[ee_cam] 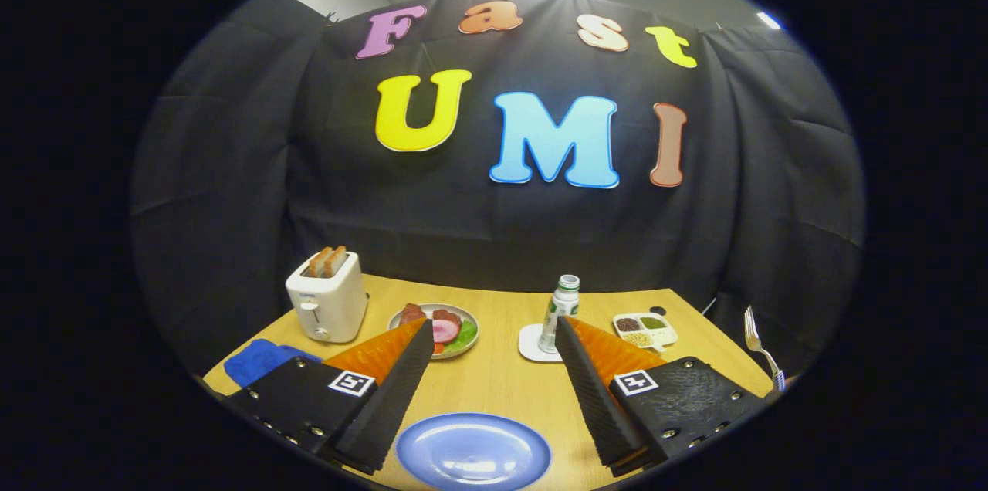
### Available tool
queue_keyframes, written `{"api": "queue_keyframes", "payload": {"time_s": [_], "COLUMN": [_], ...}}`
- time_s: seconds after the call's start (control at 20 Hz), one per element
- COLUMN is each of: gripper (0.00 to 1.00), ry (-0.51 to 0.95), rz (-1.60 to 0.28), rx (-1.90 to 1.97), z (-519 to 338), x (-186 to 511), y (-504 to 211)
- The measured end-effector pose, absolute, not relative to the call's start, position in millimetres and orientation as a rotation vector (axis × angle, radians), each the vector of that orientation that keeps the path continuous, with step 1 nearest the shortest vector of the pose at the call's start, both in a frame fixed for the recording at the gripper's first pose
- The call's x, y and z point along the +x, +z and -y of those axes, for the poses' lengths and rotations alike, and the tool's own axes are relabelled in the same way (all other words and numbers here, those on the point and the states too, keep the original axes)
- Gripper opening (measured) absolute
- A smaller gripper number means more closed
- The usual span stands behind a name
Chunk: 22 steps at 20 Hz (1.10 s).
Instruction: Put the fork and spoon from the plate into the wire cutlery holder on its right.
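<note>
your gripper hangs wide open and empty over the round blue plate, which looks bare between the fingers. the metal fork stands upright off to the right, seemingly already in the holder, whose wire i can't make out. swing right carelessly and you could clip the small white-capped bottle just ahead of the right finger.

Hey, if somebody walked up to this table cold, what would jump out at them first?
Probably the blue plate, lying bare between the gripper's open fingers, and the white toaster with bread slices in its slots at the far left of the wooden table. Next, a fork standing tines up at the table's right edge, beyond the right finger, and a plate of food beside the toaster.
</note>
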State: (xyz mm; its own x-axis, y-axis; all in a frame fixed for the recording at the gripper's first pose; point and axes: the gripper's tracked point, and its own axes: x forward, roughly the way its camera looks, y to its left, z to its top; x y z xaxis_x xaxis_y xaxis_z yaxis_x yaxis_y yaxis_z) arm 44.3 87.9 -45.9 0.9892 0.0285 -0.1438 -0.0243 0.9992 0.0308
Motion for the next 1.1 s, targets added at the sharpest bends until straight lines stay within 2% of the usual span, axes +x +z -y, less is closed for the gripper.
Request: {"api": "queue_keyframes", "payload": {"time_s": [0.35,0.65,1.1], "gripper": [0.97,0.96,0.96], "ry": [0.098,0.195,0.298], "rz": [-0.127,0.038,0.001], "rx": [-0.134,-0.132,-0.125], "z": [-111,-141,-147], "x": [26,16,-18], "y": [-42,4,-8]}}
